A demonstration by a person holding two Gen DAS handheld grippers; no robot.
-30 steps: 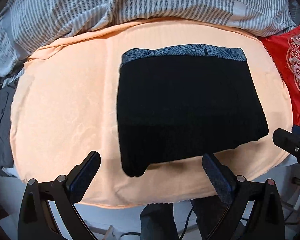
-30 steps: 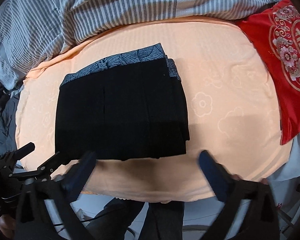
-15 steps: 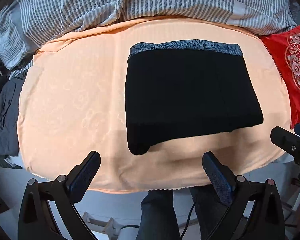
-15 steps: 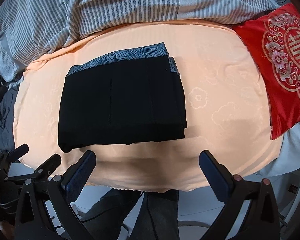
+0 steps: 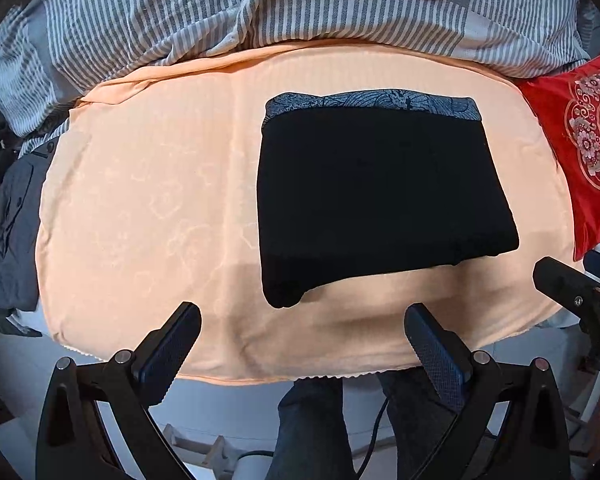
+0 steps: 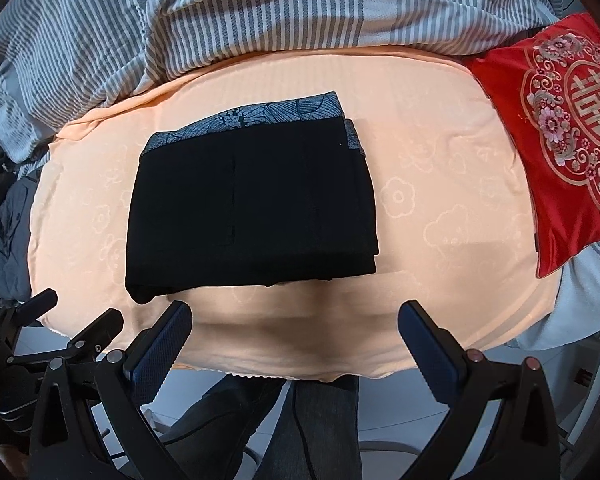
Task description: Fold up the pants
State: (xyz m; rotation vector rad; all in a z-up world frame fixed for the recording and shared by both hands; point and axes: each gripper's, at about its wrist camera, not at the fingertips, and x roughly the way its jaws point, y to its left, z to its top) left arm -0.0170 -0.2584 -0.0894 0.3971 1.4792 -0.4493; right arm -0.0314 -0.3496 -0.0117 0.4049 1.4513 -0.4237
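The black pants (image 5: 376, 196) lie folded into a compact rectangle on the peach sheet (image 5: 148, 200), with a grey patterned waistband along the far edge. In the right wrist view the same pants (image 6: 252, 212) sit left of centre, their layered fold edges showing on the right side. My left gripper (image 5: 302, 332) hangs open above the bed's near edge, short of the pants, holding nothing. My right gripper (image 6: 294, 332) is open too, pulled back over the near edge, with its fingers clear of the cloth.
A grey striped duvet (image 5: 260, 4) is bunched along the far side. A red embroidered cushion (image 6: 560, 128) lies at the right. Dark clothing (image 5: 4, 208) is heaped at the left. A person's legs (image 6: 300, 428) stand below the bed edge.
Both grippers have drawn back from the bed and risen, so the pants look smaller and farther away. The pants themselves have not moved.
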